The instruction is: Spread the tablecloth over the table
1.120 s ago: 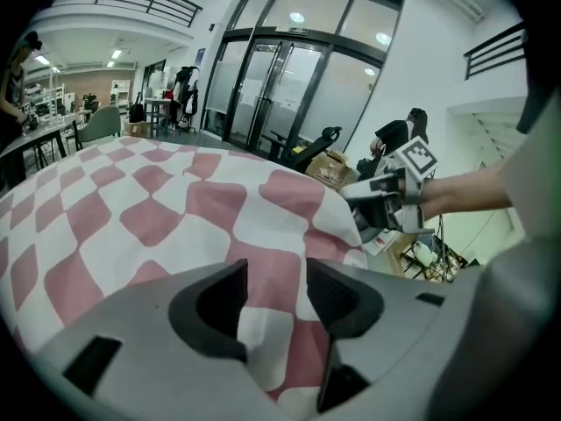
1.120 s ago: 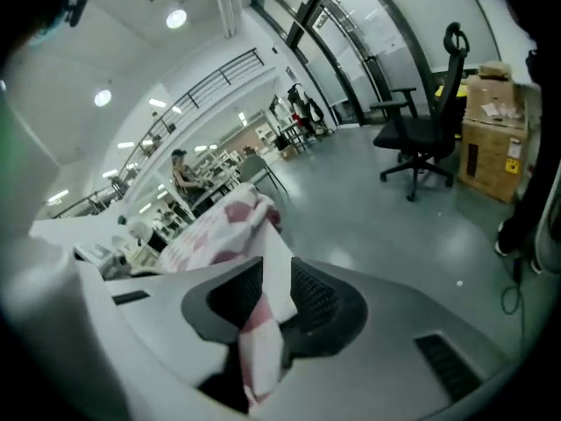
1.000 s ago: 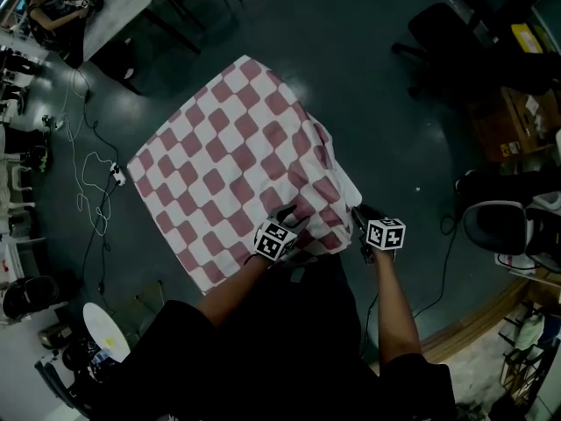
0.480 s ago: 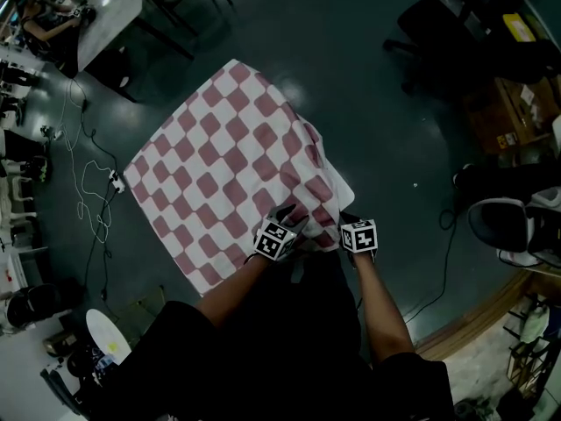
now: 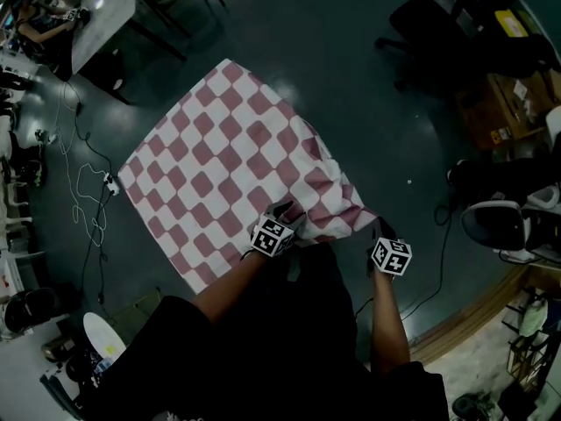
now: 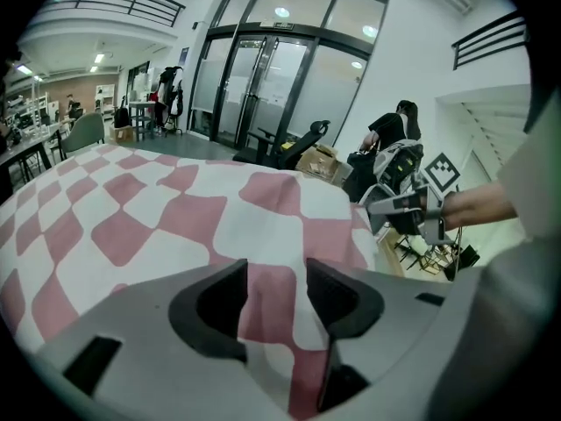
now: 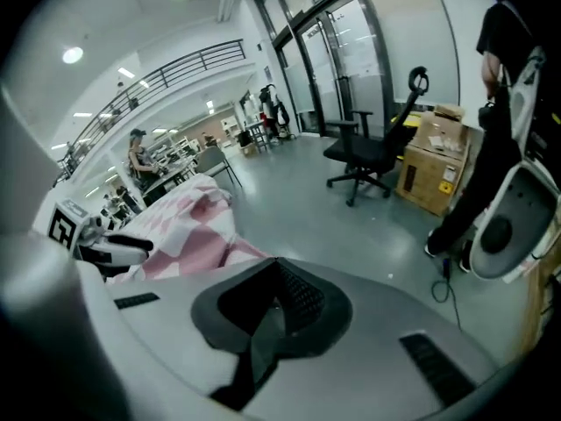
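The red-and-white checked tablecloth (image 5: 228, 165) lies over the table with folds at its near right corner. My left gripper (image 5: 285, 211) rests at the near edge, jaws apart, and the cloth (image 6: 175, 226) shows in the gap between them (image 6: 276, 274). My right gripper (image 5: 380, 228) is off the near right corner. Its jaws have just been closing and stand shut (image 7: 273, 266), with the pink cloth corner (image 7: 206, 235) running into their tip. That corner is drawn out toward it. Each gripper appears in the other's view: the right gripper (image 6: 405, 209) and the left gripper (image 7: 105, 246).
A black office chair (image 5: 425, 24) and a cardboard box (image 5: 508, 103) stand on the dark floor at the right, with a white-and-grey seat (image 5: 495, 226) nearer. Cables (image 5: 83, 182) trail on the left. Another table (image 5: 105, 7) with a person is at the top left.
My right gripper went in to the cloth's near right corner, shut, then swung out to the right with the corner stretching after it. The left gripper stayed at the near edge.
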`<action>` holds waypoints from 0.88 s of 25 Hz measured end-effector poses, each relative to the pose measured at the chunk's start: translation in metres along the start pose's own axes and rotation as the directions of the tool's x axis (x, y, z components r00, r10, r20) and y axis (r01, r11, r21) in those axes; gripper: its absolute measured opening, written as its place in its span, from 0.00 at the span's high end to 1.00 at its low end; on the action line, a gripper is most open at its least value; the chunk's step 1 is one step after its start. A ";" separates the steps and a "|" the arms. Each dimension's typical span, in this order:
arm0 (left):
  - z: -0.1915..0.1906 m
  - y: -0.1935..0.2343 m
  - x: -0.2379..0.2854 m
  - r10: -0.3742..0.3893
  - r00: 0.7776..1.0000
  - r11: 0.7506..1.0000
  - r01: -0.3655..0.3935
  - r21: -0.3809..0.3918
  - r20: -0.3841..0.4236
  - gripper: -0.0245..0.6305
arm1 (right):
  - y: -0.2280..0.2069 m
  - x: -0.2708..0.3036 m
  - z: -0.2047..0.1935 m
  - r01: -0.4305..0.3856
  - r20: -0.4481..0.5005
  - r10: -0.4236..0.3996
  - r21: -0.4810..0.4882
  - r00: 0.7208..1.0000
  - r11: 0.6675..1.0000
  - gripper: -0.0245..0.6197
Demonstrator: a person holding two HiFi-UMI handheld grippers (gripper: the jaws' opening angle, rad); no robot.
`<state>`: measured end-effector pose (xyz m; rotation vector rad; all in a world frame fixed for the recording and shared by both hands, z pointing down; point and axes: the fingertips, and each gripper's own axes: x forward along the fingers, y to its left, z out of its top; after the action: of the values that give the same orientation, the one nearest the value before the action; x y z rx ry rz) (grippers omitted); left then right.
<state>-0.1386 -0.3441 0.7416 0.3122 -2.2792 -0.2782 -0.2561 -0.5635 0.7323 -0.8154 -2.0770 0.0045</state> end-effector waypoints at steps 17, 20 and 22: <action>0.039 -0.008 0.028 -0.028 1.000 0.999 0.028 0.044 0.009 0.65 | 0.061 0.070 0.048 -0.258 0.068 0.259 -0.019 0.964 0.966 0.70; 0.047 -0.006 0.032 -0.021 0.999 0.999 0.020 0.042 0.031 0.65 | 0.076 0.109 0.069 -0.339 -0.006 0.339 -0.050 0.941 0.939 0.68; 0.049 -0.004 0.031 -0.011 0.999 1.000 0.010 0.027 0.030 0.65 | 0.083 0.130 0.073 -0.387 -0.068 0.383 -0.070 0.921 0.919 0.63</action>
<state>-0.1953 -0.3526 0.7298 0.3363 -2.3132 -0.2598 -0.3164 -0.4055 0.7584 -1.2525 -1.8452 0.1123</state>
